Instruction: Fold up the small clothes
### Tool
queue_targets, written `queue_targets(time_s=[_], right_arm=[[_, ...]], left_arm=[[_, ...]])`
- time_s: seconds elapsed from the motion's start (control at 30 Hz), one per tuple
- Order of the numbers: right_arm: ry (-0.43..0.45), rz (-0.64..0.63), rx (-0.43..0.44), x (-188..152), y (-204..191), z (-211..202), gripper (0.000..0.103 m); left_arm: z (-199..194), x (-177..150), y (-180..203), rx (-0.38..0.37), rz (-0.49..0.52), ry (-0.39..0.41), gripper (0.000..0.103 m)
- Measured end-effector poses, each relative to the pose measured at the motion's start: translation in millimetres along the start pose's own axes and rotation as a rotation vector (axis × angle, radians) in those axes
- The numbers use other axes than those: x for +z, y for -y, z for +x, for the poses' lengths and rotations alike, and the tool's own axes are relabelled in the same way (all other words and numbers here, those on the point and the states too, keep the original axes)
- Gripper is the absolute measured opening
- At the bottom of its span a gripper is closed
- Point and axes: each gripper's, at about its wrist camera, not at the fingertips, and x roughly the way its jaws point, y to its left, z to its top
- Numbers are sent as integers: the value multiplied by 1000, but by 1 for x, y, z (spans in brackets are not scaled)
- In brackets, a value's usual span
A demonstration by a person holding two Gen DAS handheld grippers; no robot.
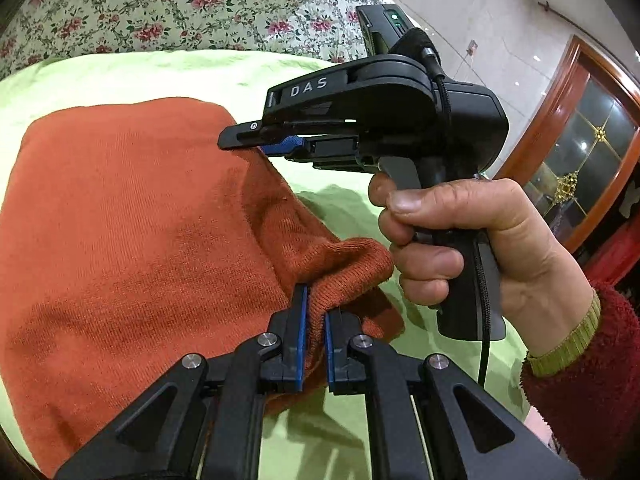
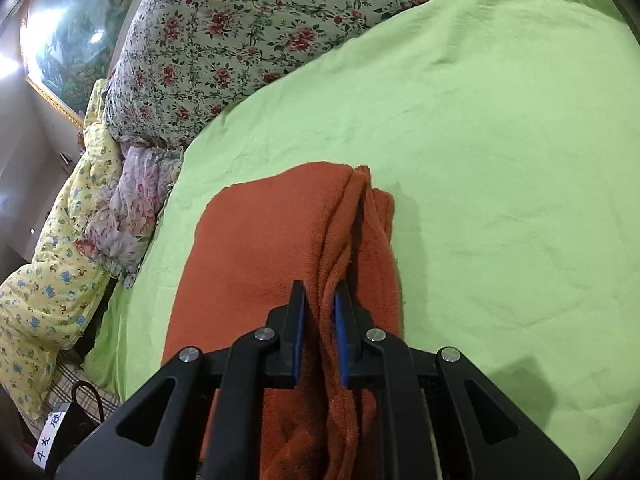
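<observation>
Pinching a bunched edge of the orange sweater [image 1: 132, 240] between its blue pads, the left tool [image 1: 315, 300] is clenched on cloth at about 6 o'clock in its own view. The sweater is lying on the green sheet [image 1: 224, 72] of the bed, most of it spreading flat toward 9 o'clock, with a lifted fold rising into the pads.

The right tool [image 2: 320, 296] is likewise gripping a ridge of the same sweater [image 2: 256, 248], the fabric passing between its two fingers and running on toward 12 o'clock, where several layers are stacking up unevenly. In the left view the right tool [image 1: 260, 140] is showing at 1 o'clock, held by the person's right hand [image 1: 460, 240], its tip reaching onto the sweater's far edge.

Judging from this, a fold is under way with both edges held. Risks are looking plain: the thick knit is bunching inside each pinch, so one tool may be holding only the top layer and the lower one could be slipping free as the edge is carried over. Uneven pulling between the two tools would be skewing the fold, and dragging could be wrinkling the loose sheet beneath. A flowered quilt [image 2: 240, 32] is lying beyond at 11 o'clock, well apart.
</observation>
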Motion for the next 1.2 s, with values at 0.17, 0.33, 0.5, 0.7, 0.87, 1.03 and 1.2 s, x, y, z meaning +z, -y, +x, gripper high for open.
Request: queue_targets(time_s=[0.17, 0.33, 0.5, 0.7, 0.87, 1.03, 1.2], right_arm=[[3, -10, -39, -3, -1, 3, 14], [2, -9, -104, -11, 0, -1, 31], [77, -38, -152, -30, -17, -40, 32], [78, -78, -107, -67, -39, -68, 32], [45, -100, -161, -96, -40, -62, 36], [56, -84, -152, -105, -37, -64, 36], [66, -118, -145, -107, -45, -69, 36]], left_arm=[[9, -3, 3, 1, 9, -29, 7], [-10, -8, 0, -20, -1, -45, 20], [-63, -33, -10, 28, 32, -8, 46], [-105, -74, -50, 235, 1, 16, 54], [-96, -79, -68, 228, -58, -15, 53], [-100, -87, -65, 298, -9, -17, 52], [-111, -97, -78, 360, -69, 8, 52]])
